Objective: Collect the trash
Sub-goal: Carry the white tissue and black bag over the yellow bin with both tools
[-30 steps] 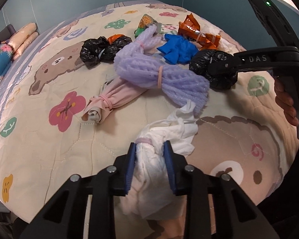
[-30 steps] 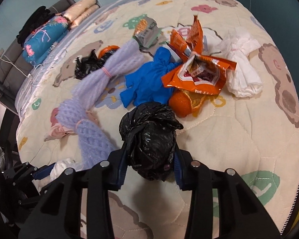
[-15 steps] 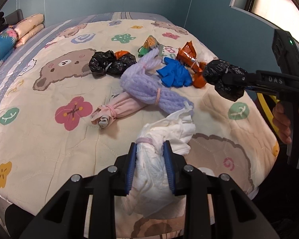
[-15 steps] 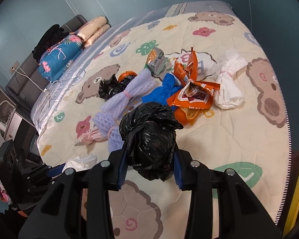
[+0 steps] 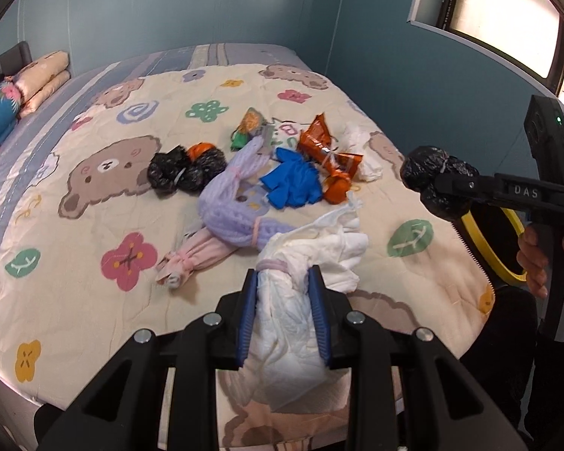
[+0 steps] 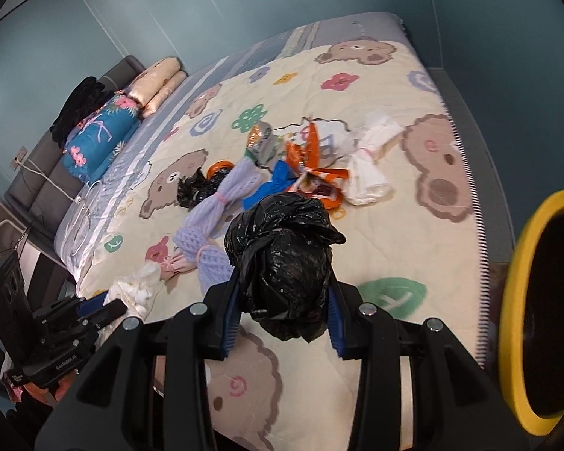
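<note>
Above the near edge of the bed [image 5: 75, 300], in the left wrist view, the left claw [image 5: 284, 306] is clamped on a white tied bundle [image 5: 293, 323]; more trash lies mid-quilt. In the right wrist view, the right claw [image 6: 282, 319] grips a black plastic bag [image 6: 282, 263], left of a yellow-rimmed bin [image 6: 515, 300].

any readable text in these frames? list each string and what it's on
"DAS": raised letters on the arm of the right gripper, seen from the left wrist view.
"GenRobot.AI": small white print on the body of the left gripper, seen from the right wrist view; only just legible.
Print on the orange snack wrapper: too small and crumpled to read.
</note>
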A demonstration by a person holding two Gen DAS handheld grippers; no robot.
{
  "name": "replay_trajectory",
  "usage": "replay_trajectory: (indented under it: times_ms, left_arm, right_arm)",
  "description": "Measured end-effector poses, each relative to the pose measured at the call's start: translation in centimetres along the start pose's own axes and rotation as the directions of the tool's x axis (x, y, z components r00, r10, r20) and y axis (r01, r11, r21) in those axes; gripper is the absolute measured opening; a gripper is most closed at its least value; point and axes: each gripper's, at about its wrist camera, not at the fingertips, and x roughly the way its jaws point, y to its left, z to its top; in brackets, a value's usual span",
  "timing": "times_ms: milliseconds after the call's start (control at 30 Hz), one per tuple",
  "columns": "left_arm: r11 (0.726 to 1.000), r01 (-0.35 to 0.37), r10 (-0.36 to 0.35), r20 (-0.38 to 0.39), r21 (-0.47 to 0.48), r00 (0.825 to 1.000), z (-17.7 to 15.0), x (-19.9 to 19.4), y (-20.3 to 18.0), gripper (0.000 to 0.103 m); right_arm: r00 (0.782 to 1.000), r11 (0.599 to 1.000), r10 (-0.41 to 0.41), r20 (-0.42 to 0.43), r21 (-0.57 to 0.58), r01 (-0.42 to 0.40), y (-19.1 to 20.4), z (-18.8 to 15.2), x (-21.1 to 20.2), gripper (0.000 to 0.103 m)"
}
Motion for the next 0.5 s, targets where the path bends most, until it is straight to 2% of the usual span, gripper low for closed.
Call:
replay_trajectory:
  times_ms: [200, 500]
  left_arm:
    - [0.998, 0.05, -0.05, 0.0, 0.049, 0.999, 2.5, 0.8, -3.5, 0.026]
    - [0.98, 0.142, -0.142, -0.01, 0.139, 0.99, 6.4, 2.2, -10.4, 0.026]
  right_arm:
    - [0.997, 0.997, -0.077, 0.021, 0.031, 0.077, -2.6, -0.3, -4.3, 0.037]
    - [0.97, 0.97, -0.227, 0.092, 0.111, 0.217, -7.8, -0.2, -11.8, 0.037]
